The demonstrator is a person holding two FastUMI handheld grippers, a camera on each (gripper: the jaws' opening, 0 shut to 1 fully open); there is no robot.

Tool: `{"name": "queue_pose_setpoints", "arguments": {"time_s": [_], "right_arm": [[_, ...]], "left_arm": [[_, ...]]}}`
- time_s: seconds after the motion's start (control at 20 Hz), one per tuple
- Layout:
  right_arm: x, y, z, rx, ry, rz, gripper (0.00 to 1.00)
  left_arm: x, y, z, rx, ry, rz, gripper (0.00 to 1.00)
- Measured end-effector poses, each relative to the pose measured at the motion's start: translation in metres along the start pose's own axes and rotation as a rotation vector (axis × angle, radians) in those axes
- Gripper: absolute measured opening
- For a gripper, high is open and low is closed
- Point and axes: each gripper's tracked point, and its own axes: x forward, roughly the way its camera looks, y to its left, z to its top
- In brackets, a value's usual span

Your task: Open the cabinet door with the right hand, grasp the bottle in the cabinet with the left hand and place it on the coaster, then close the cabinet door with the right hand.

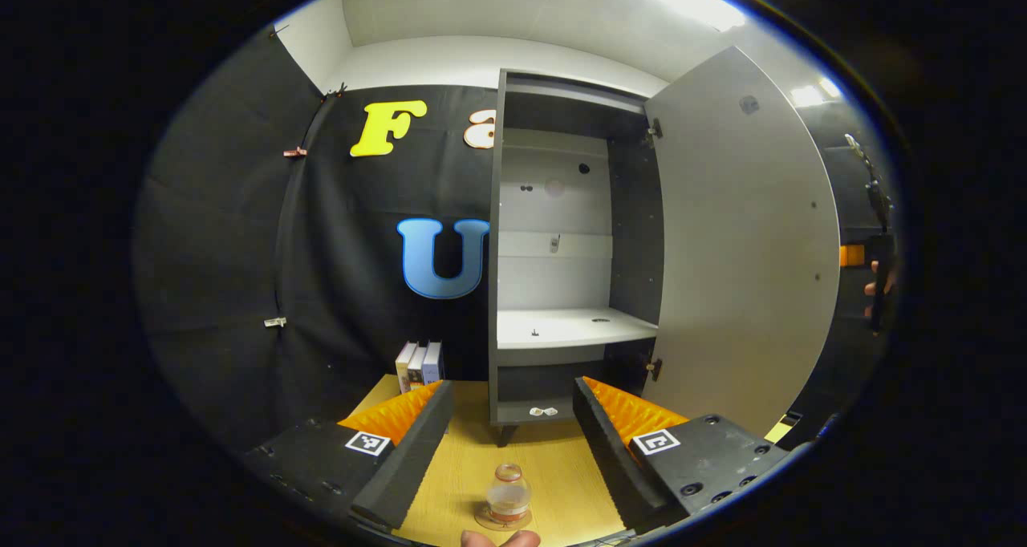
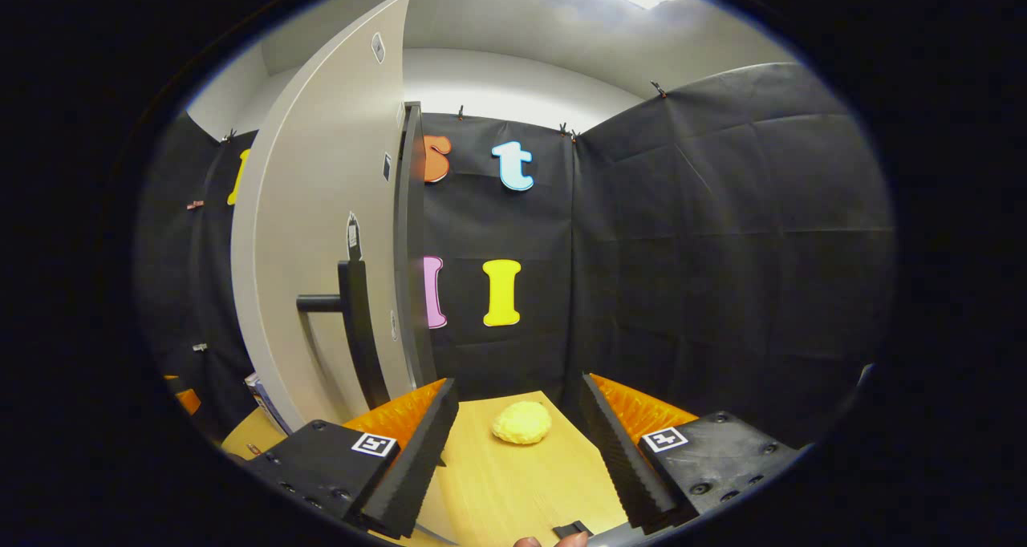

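In the left gripper view a small clear bottle with a reddish neck stands on a round coaster on the wooden table, near the bottom edge. My left gripper is open above and behind it, with nothing between its fingers. Beyond it the cabinet stands with its grey door swung wide to the right and its white shelf bare. In the right gripper view my right gripper is open, just right of the door and its black handle, touching neither.
Three small boxes stand upright left of the cabinet's foot. A yellow lumpy object lies on the table ahead of the right gripper. Black cloth walls close in behind and to the right. A fingertip shows at each view's bottom edge.
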Motion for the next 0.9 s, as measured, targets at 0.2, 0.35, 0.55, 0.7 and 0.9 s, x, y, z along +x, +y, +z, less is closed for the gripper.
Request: {"name": "queue_pose_setpoints", "arguments": {"time_s": [0.2, 0.35, 0.55, 0.7, 0.9], "right_arm": [[-0.008, 0.003, 0.003, -0.011, -0.017, -0.01, 0.96], [-0.01, 0.009, 0.003, -0.015, -0.021, -0.014, 0.95], [-0.016, 0.024, -0.001, 0.026, -0.002, -0.004, 0.96], [-0.021, 0.039, -0.005, 0.053, 0.013, 0.013, 0.97], [-0.032, 0.07, -0.009, 0.09, 0.018, 0.05, 0.97]], "left_arm": [[-0.006, 0.003, 0.016, -0.076, 0.016, 0.002, 0.94], [-0.007, 0.009, 0.017, -0.082, 0.036, 0.012, 0.95], [-0.006, 0.014, 0.024, -0.058, 0.032, 0.014, 0.95], [-0.003, 0.009, 0.025, -0.048, 0.031, -0.006, 0.95], [-0.003, 0.0, 0.026, -0.042, 0.025, -0.029, 0.95]]}}
